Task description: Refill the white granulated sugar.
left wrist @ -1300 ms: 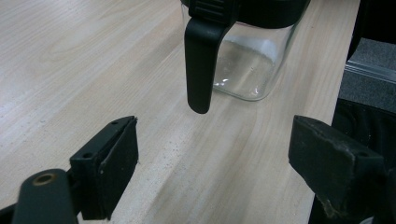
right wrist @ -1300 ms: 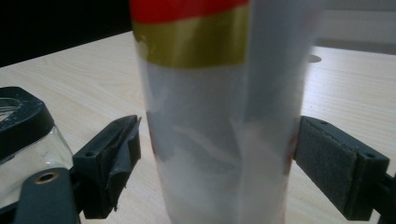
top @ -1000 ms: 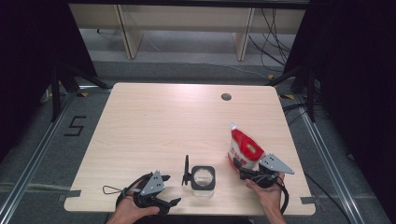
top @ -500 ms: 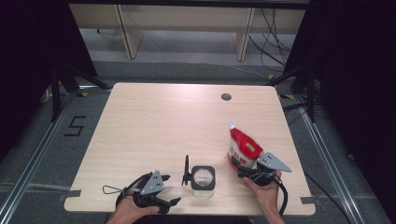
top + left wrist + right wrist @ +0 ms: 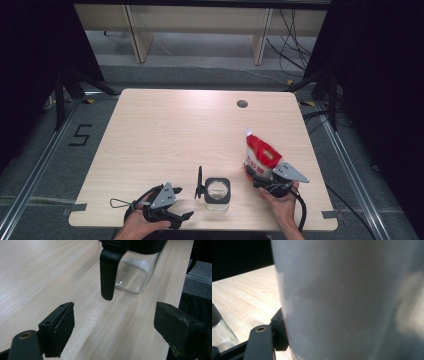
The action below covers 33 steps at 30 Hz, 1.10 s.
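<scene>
Two hands enter from the bottom edge of the high view, each holding a gripper low over the near edge of the table (image 5: 165, 130).

Left hand (image 5: 142, 227): bottom left of centre, wrist at the frame edge, hand wrapped around the left gripper (image 5: 186, 216), which points toward the right of the frame. In the left gripper view the jaws stand wide apart with bare tabletop between them, holding and touching nothing. The jar's black clip handle (image 5: 109, 270) hangs in the upper centre of that view, ahead of the jaws and apart from them.

Right hand (image 5: 280, 202): bottom right, forearm angled in from the lower edge, palm under the right gripper (image 5: 252, 176), which points up-frame. Its jaws are closed on the lower part of a red and white pouch (image 5: 261, 155), which stands upright, tilted slightly, in the right centre of the high view. In the right gripper view the pouch's pale side (image 5: 347, 300) presses against the left jaw pad; the other jaw is hidden behind it.

Glass jar (image 5: 217, 195): black rim, bottom centre of the high view, between the two grippers, touching neither.
</scene>
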{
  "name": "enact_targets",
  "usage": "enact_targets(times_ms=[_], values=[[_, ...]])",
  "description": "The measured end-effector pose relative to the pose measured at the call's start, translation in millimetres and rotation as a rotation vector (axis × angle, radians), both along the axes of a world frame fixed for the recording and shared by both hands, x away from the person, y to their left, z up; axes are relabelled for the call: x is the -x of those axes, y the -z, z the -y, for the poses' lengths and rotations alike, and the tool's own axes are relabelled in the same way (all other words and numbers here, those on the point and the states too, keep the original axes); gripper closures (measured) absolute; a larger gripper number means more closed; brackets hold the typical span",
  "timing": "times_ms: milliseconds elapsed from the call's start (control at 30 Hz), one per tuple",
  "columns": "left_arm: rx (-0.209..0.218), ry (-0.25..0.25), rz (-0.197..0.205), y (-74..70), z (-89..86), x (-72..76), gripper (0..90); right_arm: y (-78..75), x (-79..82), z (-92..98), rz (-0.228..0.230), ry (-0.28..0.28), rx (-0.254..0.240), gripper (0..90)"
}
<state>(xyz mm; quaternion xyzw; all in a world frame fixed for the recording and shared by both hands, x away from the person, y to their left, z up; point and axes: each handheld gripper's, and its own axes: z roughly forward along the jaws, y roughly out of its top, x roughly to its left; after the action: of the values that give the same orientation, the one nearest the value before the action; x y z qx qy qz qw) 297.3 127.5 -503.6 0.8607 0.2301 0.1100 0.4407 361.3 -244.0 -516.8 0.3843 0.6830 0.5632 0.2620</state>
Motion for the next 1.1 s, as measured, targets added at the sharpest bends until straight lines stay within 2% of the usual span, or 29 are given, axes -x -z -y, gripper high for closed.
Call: enact_targets(times_ms=[33,100,200,233,300,333,367,400,433,467,500,633,667,700,733,767,800,833,867,1000,1033,1067,1100], values=[[0.003,0.0,0.003,0.2,-0.2,0.1,16.6,-1.3,0.7,0.2,-0.016,-0.005,0.017,34.9],[0.005,-0.007,0.007,-0.3,-0.6,0.2,16.6,-2.2,1.0,-0.4,-0.021,0.004,0.018,35.9],[0.0,-0.009,0.005,-0.8,-1.6,-0.2,16.6,-2.5,2.0,-1.3,-0.019,0.015,0.025,36.9],[0.014,-0.017,0.013,0.0,-1.6,0.0,16.7,-2.2,2.4,-2.6,-0.009,0.018,0.037,37.7],[0.007,-0.011,0.01,-0.9,-2.5,-0.5,16.7,-3.5,4.5,-3.4,-0.019,0.015,0.034,38.1],[0.003,-0.009,0.003,-1.6,-3.3,-1.0,16.7,-4.5,3.1,-3.4,0.01,-0.004,0.069,38.5],[0.009,-0.008,0.005,-1.2,-3.3,-1.1,16.7,-5.4,5.6,-3.3,-0.004,0.027,0.087,38.6],[0.009,-0.008,0.005,-1.2,-3.3,-1.1,16.7,-5.1,3.9,-4.1,0.019,0.011,0.087,38.7],[-0.005,-0.008,0.01,-1.6,-4.1,-1.3,16.7,-6.2,5.1,-4.8,0.006,0.018,0.086,38.8],[-0.005,-0.008,0.01,-1.6,-4.1,-1.3,16.7,-6.2,5.1,-4.8,0.006,0.018,0.086,38.8],[0.007,-0.013,0.003,-1.1,-3.4,-0.7,16.7,-7.9,4.7,-4.0,0.016,0.011,0.107,39.2],[0.002,-0.015,0.018,-2.0,-4.5,-0.6,16.8,-10.1,8.4,-5.1,0.003,0.016,0.108,39.5],[0.01,-0.022,0.004,-1.6,-4.3,-0.4,16.8,-9.8,8.4,-5.9,0.017,0.03,0.106,39.6],[0.003,-0.018,-0.001,-1.3,-4.8,-1.3,16.8,-11.3,7.6,-4.2,0.031,0.015,0.148,39.7],[0.003,-0.018,-0.001,-1.3,-4.8,-1.3,16.8,-11.8,9.1,-4.9,0.023,0.02,0.138,39.7],[0.022,-0.024,0.0,-0.5,-3.8,-0.7,16.8,-12.3,9.1,-4.4,0.035,0.019,0.146,39.7],[0.004,-0.017,0.002,-1.1,-5.1,-1.4,16.8,-12.9,9.7,-4.5,0.027,0.009,0.156,39.8],[0.006,-0.019,0.009,-1.3,-5.2,-1.4,16.8,-13.5,11.0,-4.5,0.032,0.024,0.154,39.8],[0.006,-0.019,0.009,-1.3,-5.2,-1.4,16.7,-14.1,10.1,-3.3,0.044,0.027,0.176,39.8],[0.001,-0.022,0.008,-1.8,-6.1,-1.2,16.8,-19.6,14.6,-2.9,0.058,0.045,0.173,39.8],[0.006,-0.018,0.0,-1.5,-6.6,-2.0,16.8,-25.7,17.8,-1.1,0.101,0.042,0.234,39.9],[0.001,-0.019,0.006,-1.4,-7.1,-2.4,16.8,-28.4,23.6,-2.5,0.072,0.048,0.238,39.9],[0.001,-0.019,0.006,-1.4,-7.1,-2.4,16.8,-28.4,23.6,-2.5,0.072,0.048,0.238,39.9]])
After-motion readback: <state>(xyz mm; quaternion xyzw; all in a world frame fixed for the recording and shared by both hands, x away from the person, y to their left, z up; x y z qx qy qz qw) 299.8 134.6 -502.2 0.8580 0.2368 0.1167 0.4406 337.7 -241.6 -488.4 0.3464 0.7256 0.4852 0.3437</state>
